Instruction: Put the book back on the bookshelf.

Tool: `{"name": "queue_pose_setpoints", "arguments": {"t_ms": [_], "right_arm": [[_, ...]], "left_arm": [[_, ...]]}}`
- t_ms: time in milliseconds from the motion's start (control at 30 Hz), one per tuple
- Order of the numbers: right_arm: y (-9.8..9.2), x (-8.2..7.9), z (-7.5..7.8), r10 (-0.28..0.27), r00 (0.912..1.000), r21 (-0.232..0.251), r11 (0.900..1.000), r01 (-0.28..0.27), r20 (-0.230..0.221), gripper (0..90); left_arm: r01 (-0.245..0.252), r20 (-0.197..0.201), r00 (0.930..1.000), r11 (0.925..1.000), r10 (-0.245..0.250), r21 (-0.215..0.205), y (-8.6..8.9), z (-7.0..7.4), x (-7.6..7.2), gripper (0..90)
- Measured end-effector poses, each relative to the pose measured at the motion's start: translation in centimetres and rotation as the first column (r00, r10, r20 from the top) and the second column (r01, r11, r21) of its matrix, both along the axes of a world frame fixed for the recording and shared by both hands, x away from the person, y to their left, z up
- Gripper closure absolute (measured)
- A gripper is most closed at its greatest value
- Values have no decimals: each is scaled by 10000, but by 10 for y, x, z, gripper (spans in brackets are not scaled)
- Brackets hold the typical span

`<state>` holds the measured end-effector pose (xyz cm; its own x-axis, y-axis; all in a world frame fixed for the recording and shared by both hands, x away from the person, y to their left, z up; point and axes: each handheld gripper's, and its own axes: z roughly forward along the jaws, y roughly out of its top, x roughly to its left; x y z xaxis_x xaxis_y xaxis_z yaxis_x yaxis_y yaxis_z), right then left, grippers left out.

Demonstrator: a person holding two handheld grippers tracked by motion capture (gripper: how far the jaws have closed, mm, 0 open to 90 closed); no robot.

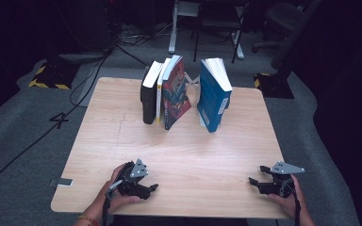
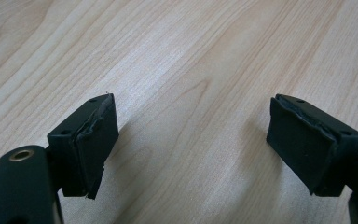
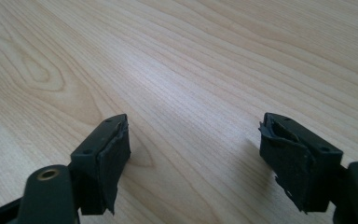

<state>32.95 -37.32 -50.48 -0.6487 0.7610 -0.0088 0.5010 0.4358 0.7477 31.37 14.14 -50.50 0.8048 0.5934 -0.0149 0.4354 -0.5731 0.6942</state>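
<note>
Four books stand upright at the back of the wooden table [image 1: 193, 150]. A black book [image 1: 147, 101], a thin white-and-yellow book [image 1: 160, 94] and a red illustrated book [image 1: 176, 96] lean together. A blue book [image 1: 212, 96] stands apart to their right. Near the front edge on the left, a hand holds my left gripper [image 1: 152, 189], its jaws pointing right. In the left gripper view the left gripper [image 2: 191, 135] is open over bare wood. At the front right my right gripper [image 1: 257, 174] points left. The right gripper view shows the right gripper [image 3: 193, 149] open, with nothing between its pads.
A small grey tag [image 1: 63, 181] sticks out at the table's front left edge. Behind the table stand a chair frame [image 1: 217, 28] and a white stand [image 1: 174, 28]. Cables [image 1: 82, 94] run over the grey carpet at the left.
</note>
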Motion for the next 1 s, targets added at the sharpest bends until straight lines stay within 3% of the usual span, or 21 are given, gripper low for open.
{"name": "queue_pose_setpoints", "arguments": {"t_ms": [1000], "right_arm": [[0, 1, 0, -34, 10000, 1, 10000, 34, -23, 236]], "left_arm": [[50, -21, 10000, 10000, -50, -8, 0, 0, 2, 160]]}}
